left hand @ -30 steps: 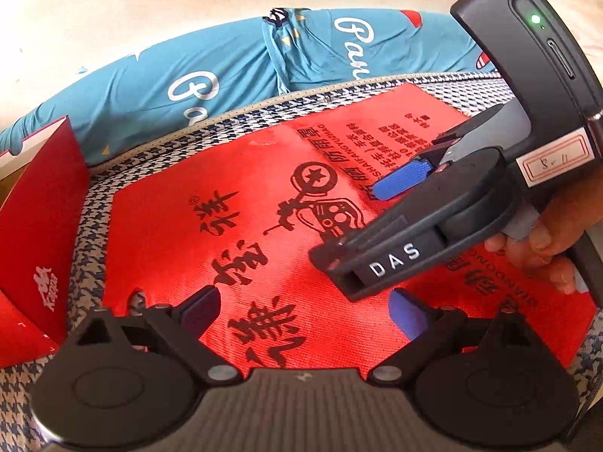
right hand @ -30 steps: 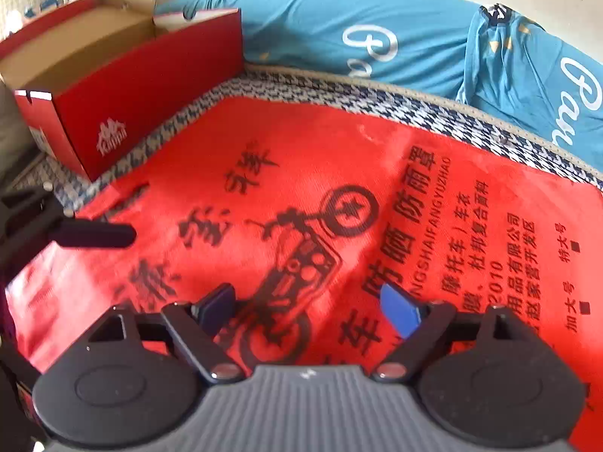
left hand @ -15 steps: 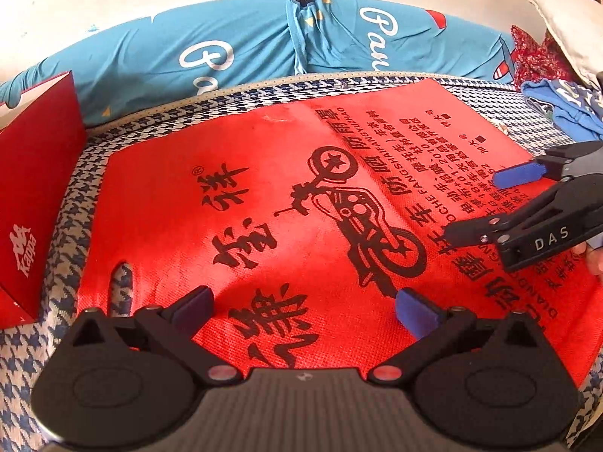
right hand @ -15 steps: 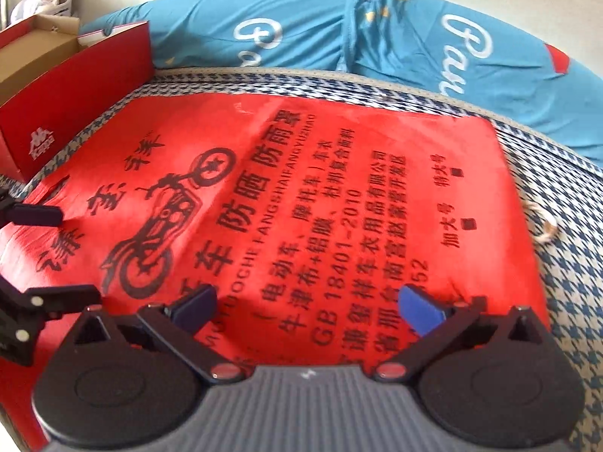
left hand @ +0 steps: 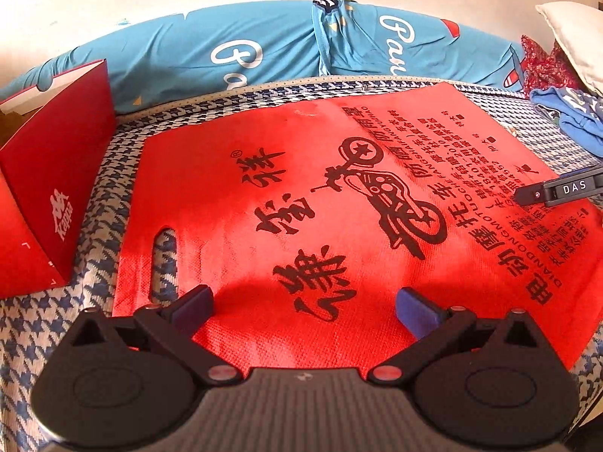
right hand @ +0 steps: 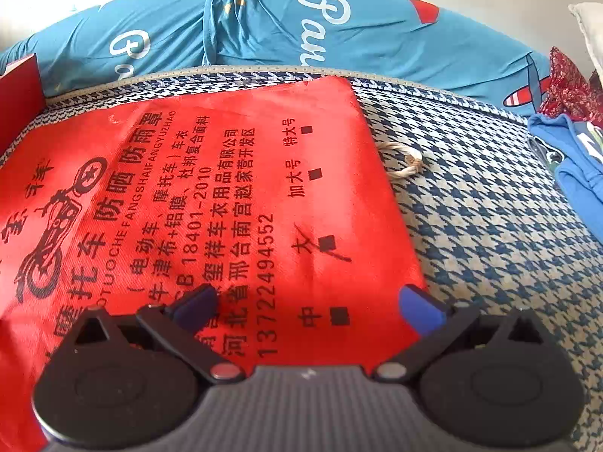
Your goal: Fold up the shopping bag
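Red woven fabric, printed with black characters and a motorbike: the shopping bag (left hand: 301, 203) lies spread flat and unfolded on the houndstooth bedcover (right hand: 490, 226), its handle cut-out (left hand: 164, 260) at the left end. Both tongs have just been opening and now stand spread wide with nothing between them, the left tongs (left hand: 303, 303) above the near edge by the handle end, the right tongs (right hand: 309, 301) above the near corner of the opposite end. Folding looks not yet begun. The next move probably means each dropping to pinch the near edge, then lifting together.
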